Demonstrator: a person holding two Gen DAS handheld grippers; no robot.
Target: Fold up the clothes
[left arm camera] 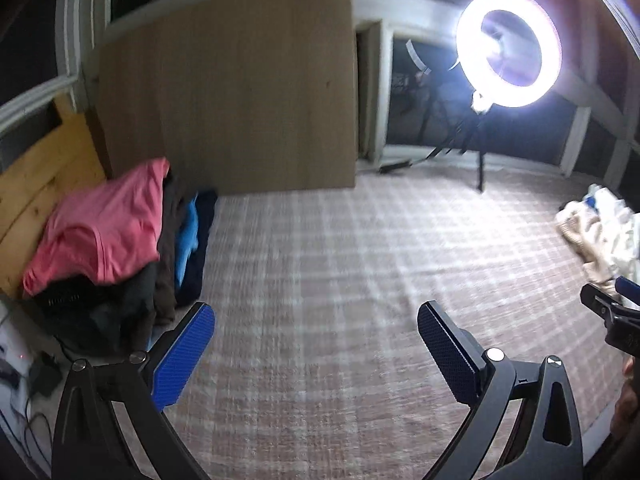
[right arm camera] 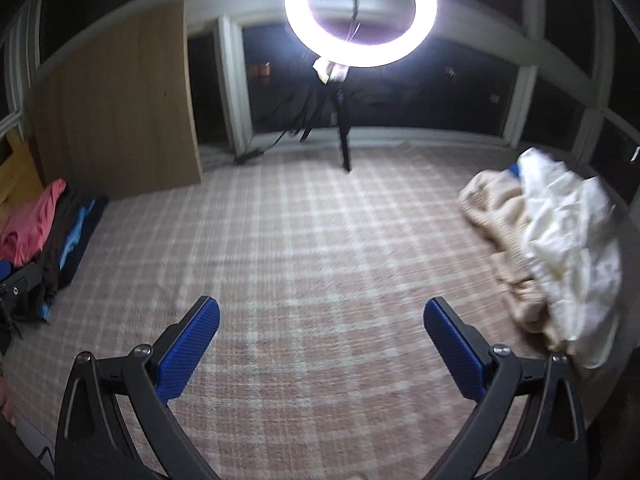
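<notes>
A stack of clothes sits at the left on the plaid blanket (left arm camera: pixel 340 280), topped by a pink garment (left arm camera: pixel 104 224) over dark, brown and blue pieces (left arm camera: pixel 186 236). My left gripper (left arm camera: pixel 316 320) hovers open above the blanket just right of that stack, holding nothing. A crumpled heap lies at the right: a beige knit (right arm camera: pixel 496 212) under a white garment (right arm camera: pixel 568 248). My right gripper (right arm camera: pixel 320 316) is open and empty over the blanket (right arm camera: pixel 300 240), left of the heap. The pink stack (right arm camera: pixel 28 224) shows far left in the right wrist view, the heap (left arm camera: pixel 600 236) far right in the left wrist view.
A lit ring light (right arm camera: pixel 360 12) on a tripod (right arm camera: pixel 344 140) stands at the far edge before dark windows. A wooden panel (left arm camera: pixel 228 104) leans at the back left, a wooden board (left arm camera: pixel 40 188) behind the stack. Cables and a charger (left arm camera: pixel 40 376) lie at the lower left.
</notes>
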